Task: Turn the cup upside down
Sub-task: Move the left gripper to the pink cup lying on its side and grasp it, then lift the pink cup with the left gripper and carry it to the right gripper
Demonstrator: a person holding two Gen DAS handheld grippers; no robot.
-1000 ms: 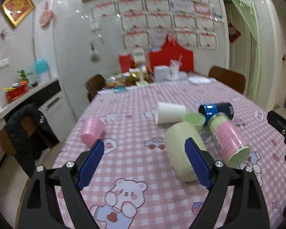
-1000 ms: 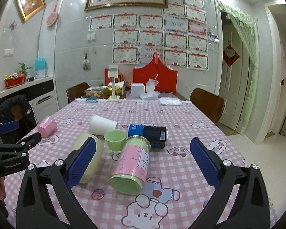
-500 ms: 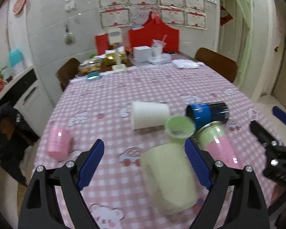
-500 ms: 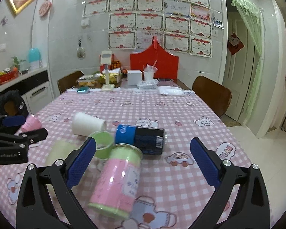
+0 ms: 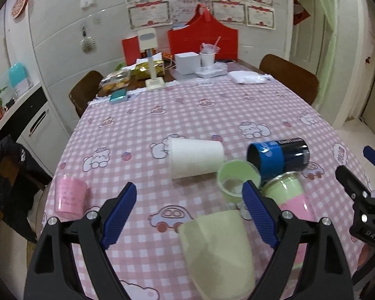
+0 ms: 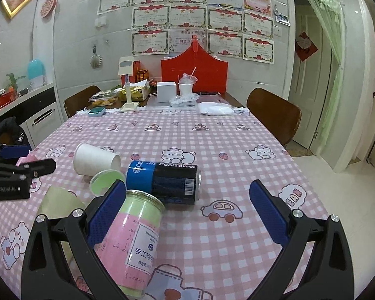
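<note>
left tongs (image 5: 188, 216) now higher over pale green cup (image 5: 218, 252)

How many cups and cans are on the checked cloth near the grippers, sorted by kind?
Cups: 4 - pink cup, white paper cup, small green cup, pale green cup.
Cans: 2 - blue and black can, pink and green canister.
Total: 6.

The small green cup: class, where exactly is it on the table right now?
In the left wrist view the small green cup stands right of centre, between the white paper cup and the blue can, beyond the left tongs.
</note>
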